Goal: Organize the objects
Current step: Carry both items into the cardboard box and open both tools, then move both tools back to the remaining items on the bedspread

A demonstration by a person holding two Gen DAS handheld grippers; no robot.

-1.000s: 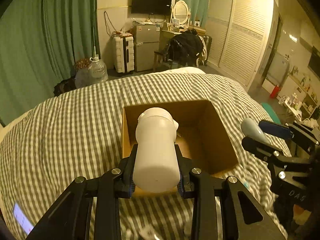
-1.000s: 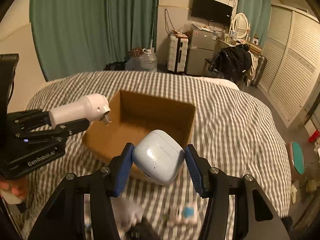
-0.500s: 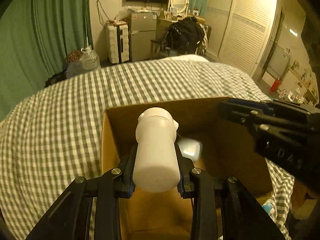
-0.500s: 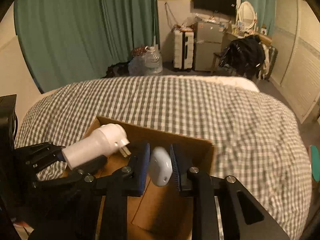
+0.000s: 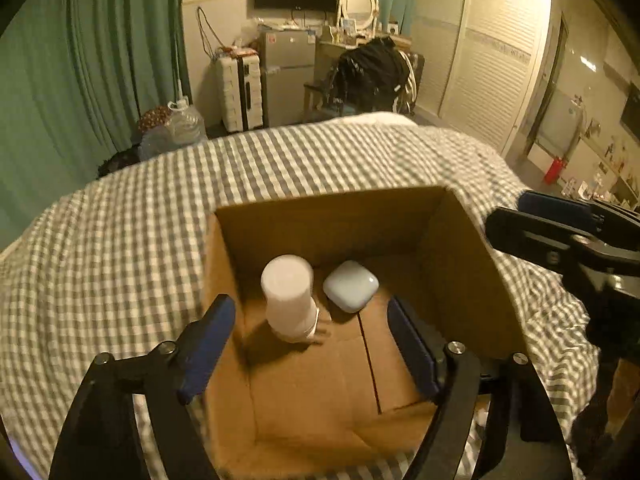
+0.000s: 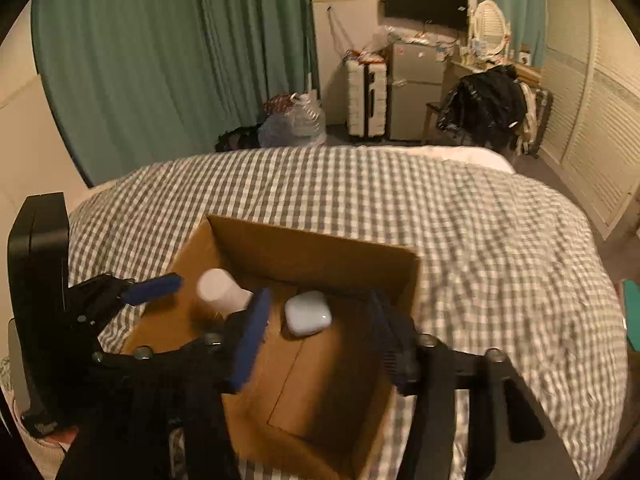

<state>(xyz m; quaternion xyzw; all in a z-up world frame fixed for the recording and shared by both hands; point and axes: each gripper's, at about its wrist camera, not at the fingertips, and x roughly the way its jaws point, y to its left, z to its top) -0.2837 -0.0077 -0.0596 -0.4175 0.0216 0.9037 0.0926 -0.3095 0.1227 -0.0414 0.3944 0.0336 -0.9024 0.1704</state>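
Both drops were made: a second ago the white charger [image 5: 289, 297] sat clamped in the left gripper [image 5: 310, 344] and the pale blue earbud case [image 5: 351, 286] in the right gripper [image 6: 316, 334], and now each lay loose inside the cardboard box [image 5: 460, 280]. The charger stood on the box floor, plug end down, near the box's left wall. The earbud case rested flat just beside it, towards the box's far wall; whether the two touched was hard to tell. The left gripper's jaws were spread wide, holding nothing, above the near half of the box. The right gripper's jaws were also wide apart and empty, over the box, blurred by motion. The box itself sat on the checked bedspread [image 5: 120, 248], with the green curtain [image 6: 180, 60] well beyond the box.
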